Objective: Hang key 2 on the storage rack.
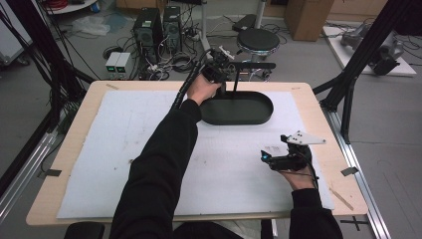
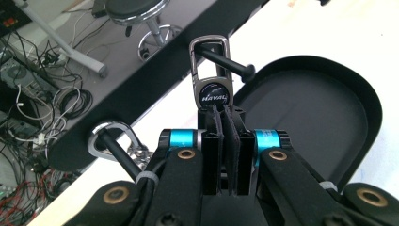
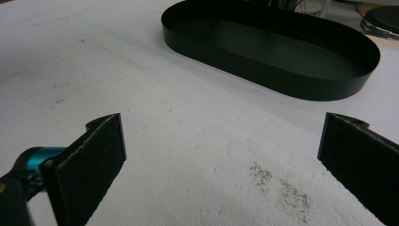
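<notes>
My left hand-held gripper (image 2: 225, 123) clenched the keychain's (image 2: 212, 77) lower end, its clip hooked on a rack peg (image 2: 225, 62) above the counter's far edge. Rigid, slippery metal; grip the flat badge. Right hand-held gripper (image 3: 221, 155) released.

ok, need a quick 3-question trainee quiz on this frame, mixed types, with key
1. True or false: the right gripper is clamped on the keychain.
2. What is the left gripper holding?
A. the rim of the black oval tray
B. the tag end of a keychain whose clip is hooked over a black peg
C. a cable
3. Fill in: a second metal ring hangs on another peg of the same black ____.

Key
1. False: its jaws stand wide apart over the white mat, with nothing between them.
2. B
3. bar (the hanger rail above the tray)
</notes>
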